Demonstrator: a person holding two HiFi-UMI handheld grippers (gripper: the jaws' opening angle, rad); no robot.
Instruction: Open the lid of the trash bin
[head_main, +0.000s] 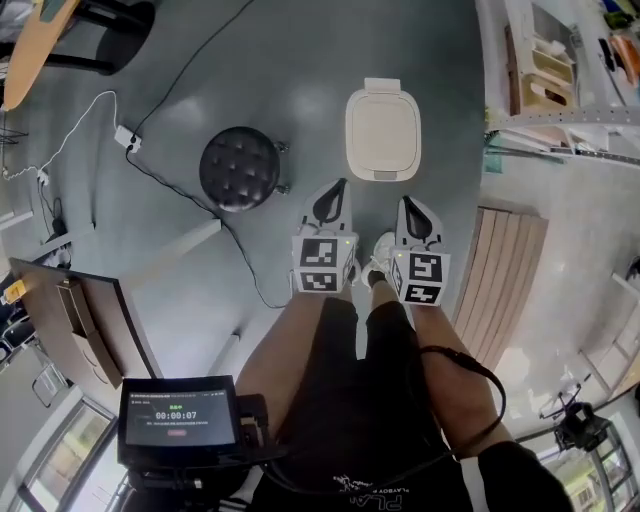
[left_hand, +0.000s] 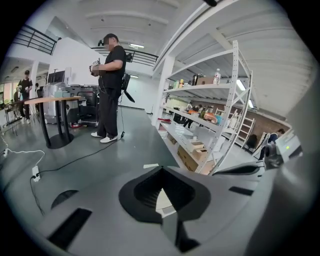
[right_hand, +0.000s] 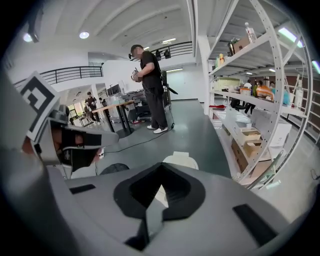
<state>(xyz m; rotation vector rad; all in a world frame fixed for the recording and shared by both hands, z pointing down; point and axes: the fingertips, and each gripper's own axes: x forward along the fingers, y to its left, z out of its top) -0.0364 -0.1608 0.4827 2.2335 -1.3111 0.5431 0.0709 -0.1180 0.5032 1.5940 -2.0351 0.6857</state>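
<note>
Left claw (head_main: 330, 205) and right claw (head_main: 414, 218) side by side, both pinched together, nothing held; trash bin (head_main: 383, 172) on grey floor (head_main: 300, 70) just ahead, lid (head_main: 383, 128) down; black stool (head_main: 240, 168) to its left.

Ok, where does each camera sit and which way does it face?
Head view: on the person's head, facing steeply down at the floor, trash bin and stool; legs, left gripper and right gripper show.
Left gripper view: rides the left gripper, facing along its shut jaws toward shelving.
Right gripper view: rides the right gripper, facing along its shut jaws over the trash bin; left gripper at left.
Shared: head and right gripper views both show the closed trash bin.
</note>
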